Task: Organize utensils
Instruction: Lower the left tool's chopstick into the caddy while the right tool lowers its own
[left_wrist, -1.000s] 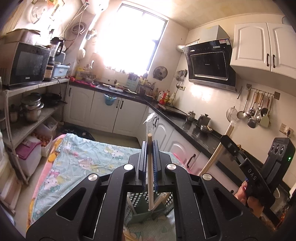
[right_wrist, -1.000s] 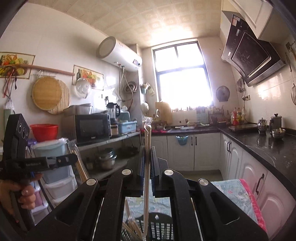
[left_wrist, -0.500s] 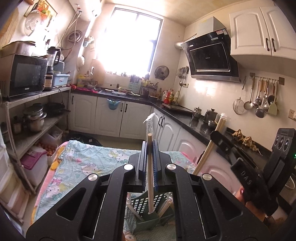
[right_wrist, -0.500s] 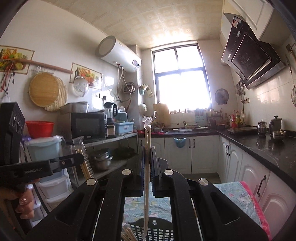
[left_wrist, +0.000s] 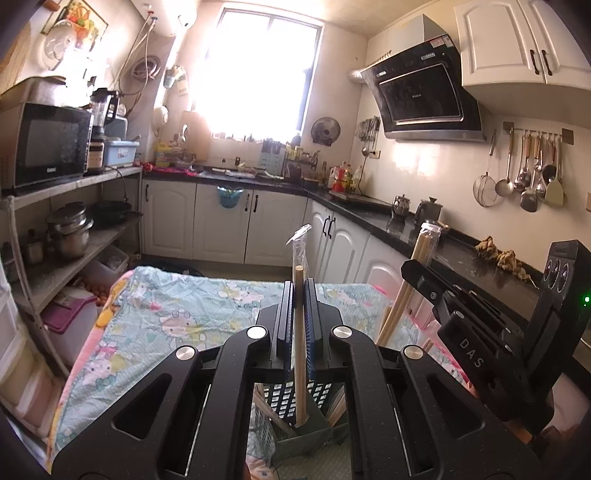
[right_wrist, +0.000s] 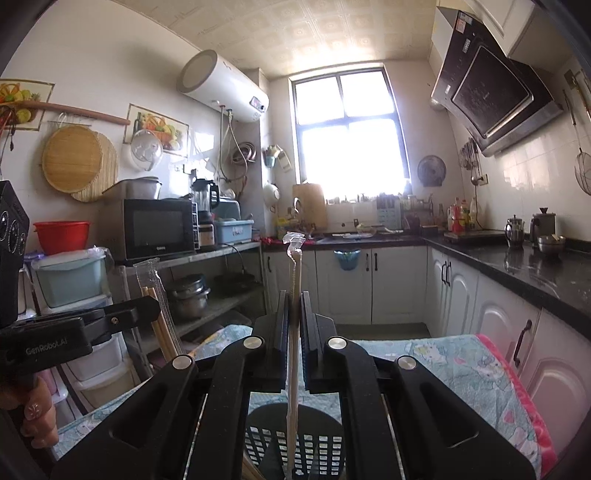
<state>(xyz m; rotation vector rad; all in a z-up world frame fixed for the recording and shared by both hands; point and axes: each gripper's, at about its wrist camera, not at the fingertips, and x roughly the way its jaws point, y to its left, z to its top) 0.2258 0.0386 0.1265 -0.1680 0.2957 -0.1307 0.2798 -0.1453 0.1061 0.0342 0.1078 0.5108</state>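
In the left wrist view my left gripper (left_wrist: 299, 295) is shut on a pair of plastic-wrapped wooden chopsticks (left_wrist: 300, 266) held upright. Their lower end hangs inside a dark perforated utensil basket (left_wrist: 284, 400) that holds other chopsticks. To the right, my right gripper (left_wrist: 415, 269) holds another wrapped pair (left_wrist: 421, 251), tilted, beside the basket. In the right wrist view my right gripper (right_wrist: 294, 301) is shut on its wrapped chopsticks (right_wrist: 294, 266), which reach down over the basket (right_wrist: 325, 448). My left gripper (right_wrist: 146, 308) shows at the left with its chopsticks (right_wrist: 157, 291).
The basket stands on a table under a cartoon-print cloth (left_wrist: 173, 314). A black countertop (left_wrist: 476, 269) with white cabinets runs along the right. Shelves with a microwave (left_wrist: 40, 144) and pots stand at the left. A hand (right_wrist: 35, 417) grips the left tool's handle.
Both grippers have sunk toward the basket with their chopsticks still clamped. The basket now shows larger under each gripper, and the right gripper sits lower beside the left.
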